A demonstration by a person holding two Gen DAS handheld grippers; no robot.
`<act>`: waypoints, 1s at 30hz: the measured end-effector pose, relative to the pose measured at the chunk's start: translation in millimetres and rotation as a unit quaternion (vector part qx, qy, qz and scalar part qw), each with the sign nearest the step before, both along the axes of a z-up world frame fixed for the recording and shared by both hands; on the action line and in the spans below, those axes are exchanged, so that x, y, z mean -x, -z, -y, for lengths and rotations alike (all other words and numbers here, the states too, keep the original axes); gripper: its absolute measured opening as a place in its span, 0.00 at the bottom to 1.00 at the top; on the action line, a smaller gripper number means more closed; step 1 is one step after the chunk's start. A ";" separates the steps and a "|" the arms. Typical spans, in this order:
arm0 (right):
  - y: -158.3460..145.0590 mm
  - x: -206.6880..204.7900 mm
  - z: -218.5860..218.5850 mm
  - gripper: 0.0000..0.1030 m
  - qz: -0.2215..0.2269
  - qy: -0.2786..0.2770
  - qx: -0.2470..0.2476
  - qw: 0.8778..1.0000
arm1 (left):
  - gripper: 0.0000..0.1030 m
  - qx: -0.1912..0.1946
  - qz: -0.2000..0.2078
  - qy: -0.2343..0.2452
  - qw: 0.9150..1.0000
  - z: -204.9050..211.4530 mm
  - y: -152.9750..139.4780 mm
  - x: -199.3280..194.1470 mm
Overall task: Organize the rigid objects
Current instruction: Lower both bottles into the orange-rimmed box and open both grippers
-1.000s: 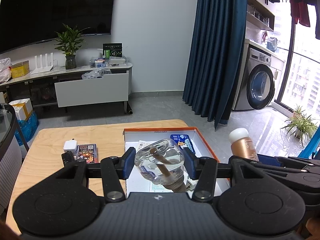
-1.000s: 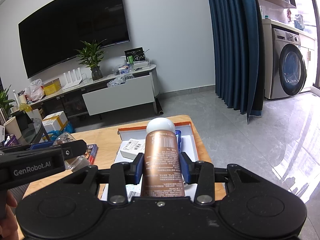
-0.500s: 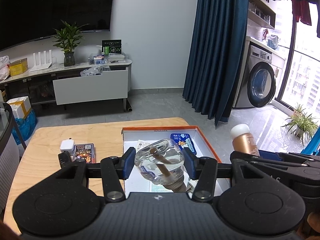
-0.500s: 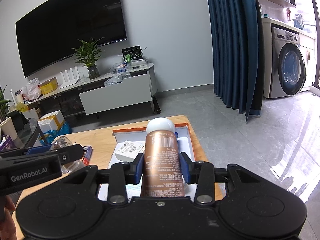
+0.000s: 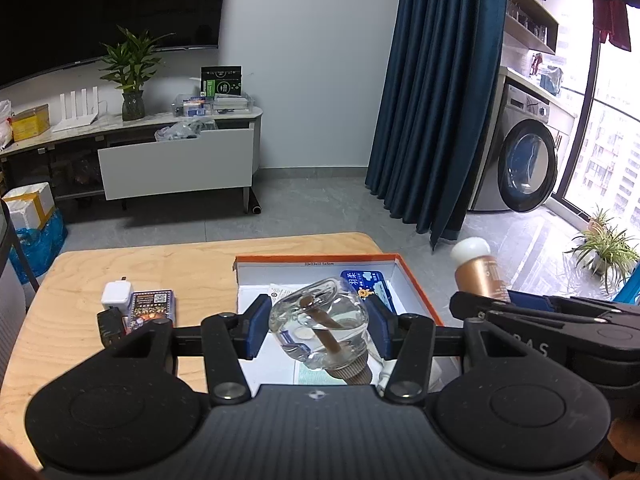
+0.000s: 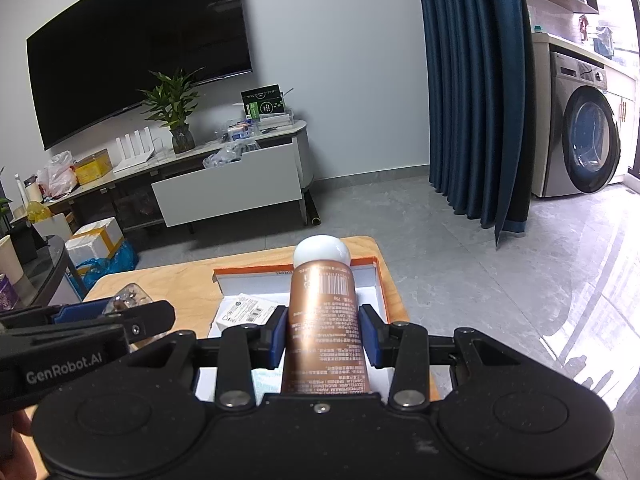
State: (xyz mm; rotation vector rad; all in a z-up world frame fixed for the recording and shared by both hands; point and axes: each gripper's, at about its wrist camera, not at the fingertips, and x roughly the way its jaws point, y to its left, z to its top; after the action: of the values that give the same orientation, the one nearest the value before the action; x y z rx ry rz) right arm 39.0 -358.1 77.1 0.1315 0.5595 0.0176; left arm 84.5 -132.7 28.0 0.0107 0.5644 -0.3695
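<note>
Blocking box [image 5: 416, 280] contents, clear bottle [image 5: 320, 328] (label unreadable), tube [image 6: 324, 320] base hidden

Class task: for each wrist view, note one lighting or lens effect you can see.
Left wrist view: the window at the right is blown out, and fisheye distortion bends the curtain. Right wrist view: glare streaks the copper tube, and daylight reflects off the glossy floor.

Grey tiled floor [image 5: 320, 208], white wall [image 6: 340, 60], dark blue curtain [image 5: 432, 100], daylight through the window [image 5: 616, 140].
</note>
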 end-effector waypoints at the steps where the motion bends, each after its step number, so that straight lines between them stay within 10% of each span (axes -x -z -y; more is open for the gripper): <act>1: 0.4 -4.3 0.0 0.46 -0.001 0.000 0.000 1.000 | 0.50 -0.001 -0.001 0.000 1.000 0.9 0.9 -1.9; 17: 14.1 -72.1 5.2 0.45 -0.028 -0.001 0.006 1.000 | 0.50 0.003 -0.026 0.000 1.000 12.4 11.8 -40.2; 20: 15.6 -83.5 5.0 0.06 -0.033 -0.004 0.011 0.999 | 0.50 0.004 -0.031 0.001 0.999 14.2 15.6 -46.2; 30: 18.3 -86.9 17.1 0.14 -0.030 0.005 0.004 1.000 | 0.50 0.015 -0.072 0.015 0.997 25.1 33.4 -67.6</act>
State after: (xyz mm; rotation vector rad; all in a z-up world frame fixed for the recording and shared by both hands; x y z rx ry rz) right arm 125.8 -375.2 58.8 0.1274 0.6181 0.0017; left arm 152.2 -157.7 -5.3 -0.0364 0.7009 -0.4100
